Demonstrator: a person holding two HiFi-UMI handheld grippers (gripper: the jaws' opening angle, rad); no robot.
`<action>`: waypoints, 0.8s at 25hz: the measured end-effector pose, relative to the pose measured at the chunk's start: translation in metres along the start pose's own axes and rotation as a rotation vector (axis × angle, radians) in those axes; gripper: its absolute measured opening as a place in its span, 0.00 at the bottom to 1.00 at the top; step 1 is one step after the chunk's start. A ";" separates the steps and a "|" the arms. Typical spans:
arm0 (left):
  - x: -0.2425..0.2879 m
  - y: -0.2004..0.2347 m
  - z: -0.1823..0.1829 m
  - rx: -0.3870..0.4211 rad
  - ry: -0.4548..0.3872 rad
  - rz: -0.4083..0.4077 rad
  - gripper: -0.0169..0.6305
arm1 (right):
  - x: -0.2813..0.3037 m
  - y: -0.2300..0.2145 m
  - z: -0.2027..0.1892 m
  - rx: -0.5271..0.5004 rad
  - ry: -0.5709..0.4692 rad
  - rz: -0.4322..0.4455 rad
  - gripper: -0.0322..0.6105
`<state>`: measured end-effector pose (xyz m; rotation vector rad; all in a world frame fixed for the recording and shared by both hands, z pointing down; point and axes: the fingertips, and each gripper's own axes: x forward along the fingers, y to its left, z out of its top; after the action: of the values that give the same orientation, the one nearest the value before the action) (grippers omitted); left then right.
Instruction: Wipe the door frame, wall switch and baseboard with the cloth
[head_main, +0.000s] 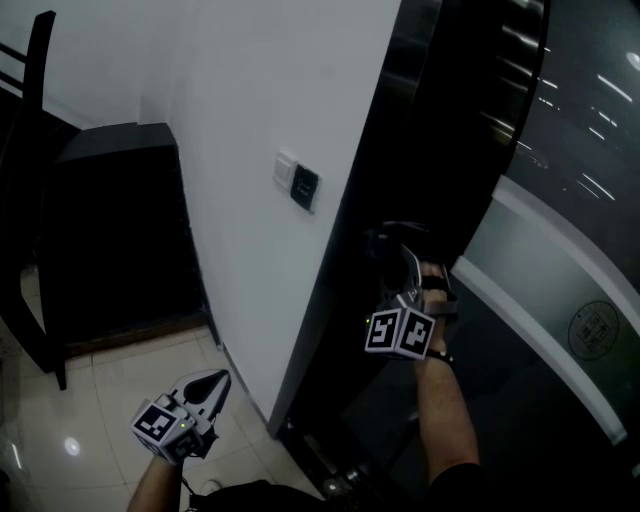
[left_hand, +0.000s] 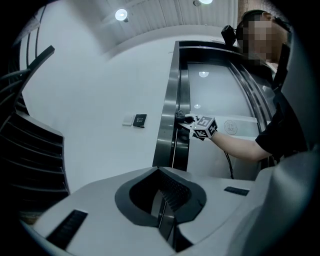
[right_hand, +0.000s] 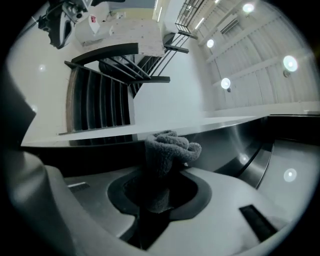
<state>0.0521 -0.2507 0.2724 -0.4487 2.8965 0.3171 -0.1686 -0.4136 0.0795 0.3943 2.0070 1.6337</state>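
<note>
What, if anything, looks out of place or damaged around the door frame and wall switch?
Nothing stands out. The wall switch sits flat on the wall, the door frame shows no visible damage, and the cloth is bunched in the right gripper at the frame. The left gripper hangs shut, empty.

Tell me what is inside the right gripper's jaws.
The right gripper is shut on a grey cloth, its bunched top poking out toward the door frame. The cloth's lower end is hidden in the recess.
</note>
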 end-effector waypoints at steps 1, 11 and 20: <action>0.000 0.003 0.001 -0.002 0.001 -0.002 0.01 | -0.002 0.006 -0.002 -0.001 0.008 0.006 0.20; 0.022 0.018 -0.008 -0.037 0.045 -0.082 0.01 | -0.015 0.087 -0.016 0.037 0.083 0.083 0.20; 0.020 0.025 -0.030 -0.014 0.099 -0.103 0.01 | -0.028 0.139 -0.022 0.058 0.101 0.135 0.20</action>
<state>0.0211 -0.2400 0.3010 -0.6314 2.9547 0.3082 -0.1714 -0.4148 0.2226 0.4871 2.1483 1.7104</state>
